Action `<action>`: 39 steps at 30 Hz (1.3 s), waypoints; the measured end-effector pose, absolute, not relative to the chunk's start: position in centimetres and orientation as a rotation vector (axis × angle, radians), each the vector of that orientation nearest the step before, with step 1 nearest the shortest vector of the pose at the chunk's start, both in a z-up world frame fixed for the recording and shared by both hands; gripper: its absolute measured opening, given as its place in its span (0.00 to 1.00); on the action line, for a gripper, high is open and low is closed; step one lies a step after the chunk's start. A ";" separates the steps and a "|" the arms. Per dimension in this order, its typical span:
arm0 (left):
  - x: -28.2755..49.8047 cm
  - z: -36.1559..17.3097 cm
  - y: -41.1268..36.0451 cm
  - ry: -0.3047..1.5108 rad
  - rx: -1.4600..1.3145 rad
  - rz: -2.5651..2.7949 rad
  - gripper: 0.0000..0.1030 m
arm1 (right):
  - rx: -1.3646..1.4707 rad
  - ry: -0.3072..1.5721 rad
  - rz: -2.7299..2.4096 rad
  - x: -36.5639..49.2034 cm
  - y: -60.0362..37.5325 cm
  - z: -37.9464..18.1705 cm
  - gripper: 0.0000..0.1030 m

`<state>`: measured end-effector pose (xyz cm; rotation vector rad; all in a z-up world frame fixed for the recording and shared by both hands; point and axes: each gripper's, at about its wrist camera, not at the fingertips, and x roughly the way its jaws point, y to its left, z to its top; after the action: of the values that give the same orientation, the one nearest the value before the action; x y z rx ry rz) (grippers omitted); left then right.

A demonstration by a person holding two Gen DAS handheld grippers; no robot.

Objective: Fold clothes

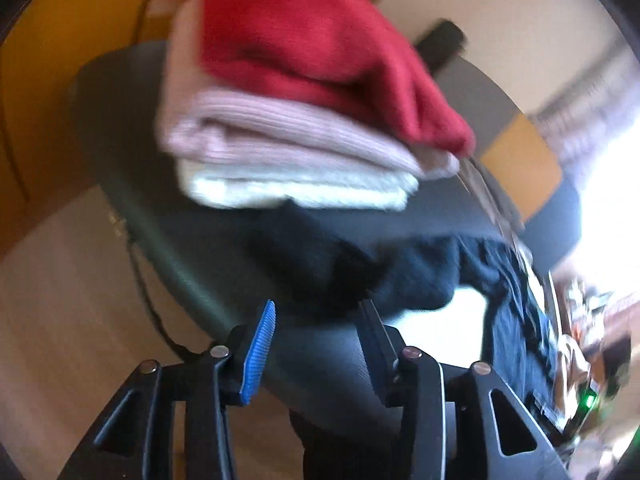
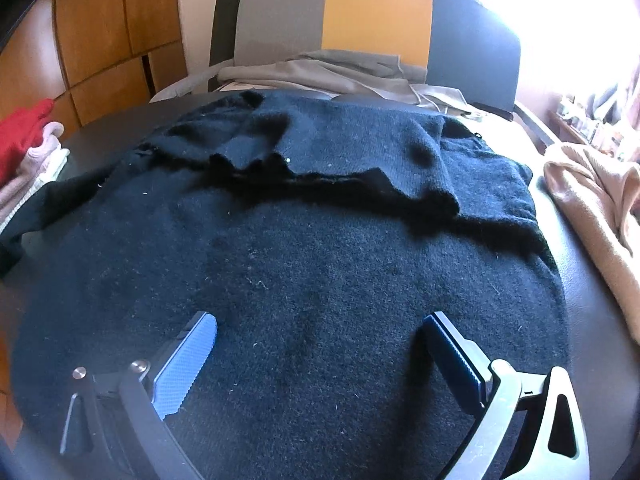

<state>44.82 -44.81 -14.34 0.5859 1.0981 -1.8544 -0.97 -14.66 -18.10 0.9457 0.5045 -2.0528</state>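
Observation:
A black knit sweater point(image 2: 304, 264) lies spread over the dark round table point(image 2: 592, 304), its upper part folded down in a rumpled flap point(image 2: 320, 140). My right gripper point(image 2: 320, 320) hovers open just above the sweater's near half, nothing between its fingers. In the blurred left wrist view my left gripper point(image 1: 316, 320) is open at the table's edge, fingertips just short of a bunched black sleeve or corner point(image 1: 360, 264) of the sweater. Beyond it sits a folded stack: a red garment point(image 1: 312, 40) on top, a pink one point(image 1: 280, 132), then a white one point(image 1: 296, 188).
The same stack point(image 2: 28, 148) shows at the left edge in the right wrist view. A beige garment point(image 2: 592, 208) lies at the table's right. A grey garment point(image 2: 320, 72) drapes over a grey-and-orange chair point(image 2: 376, 16) behind the table. Wooden cabinets point(image 2: 100, 32) stand at the left.

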 end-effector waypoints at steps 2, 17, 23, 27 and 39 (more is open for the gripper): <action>44.1 -13.4 -44.4 0.978 0.607 -1.895 0.43 | 0.946 0.504 -2.051 -1.2 -14.7 -18.1 1.00; 34.6 -14.8 -44.7 0.421 1.205 -2.187 0.47 | 0.865 0.571 -2.080 -5.2 -28.8 -15.0 1.00; 35.2 -13.9 -46.8 0.739 1.228 -2.254 0.03 | 0.964 0.486 -2.052 -7.0 -28.8 -17.7 1.00; 38.0 -11.3 -49.2 1.222 0.891 -2.349 0.03 | 0.948 0.509 -2.064 -6.5 -29.1 -17.8 1.00; 34.8 2.0 -48.9 1.562 0.390 -2.602 0.02 | 0.937 0.509 -2.067 -7.0 -29.0 -18.2 1.00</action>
<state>34.78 -48.93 1.99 0.3897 1.5621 -2.6016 -6.99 -29.00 -18.18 0.9374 0.5094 -2.0667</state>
